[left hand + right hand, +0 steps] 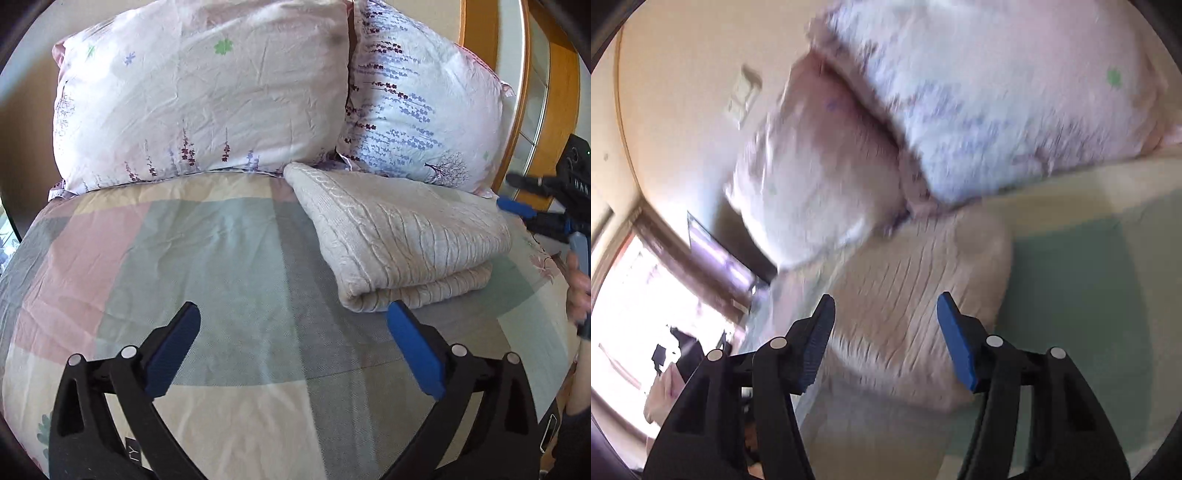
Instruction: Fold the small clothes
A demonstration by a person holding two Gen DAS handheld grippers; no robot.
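Observation:
A folded beige cable-knit garment (402, 236) lies on the checked bedspread (221, 258) at the right, just in front of the pillows. My left gripper (293, 314) is open and empty, hovering over the bedspread; its right fingertip is close to the garment's near folded edge. My right gripper (886, 306) is open and empty just above the same garment (916, 295), in a blurred, tilted view. The right gripper also shows in the left wrist view (532, 210) at the garment's right side.
Two floral pillows (199, 96) (424, 110) stand against the wall behind the garment. A wooden headboard or frame (561, 92) curves at the right. A bright window (639, 295) and a wall switch (744, 96) show in the right wrist view.

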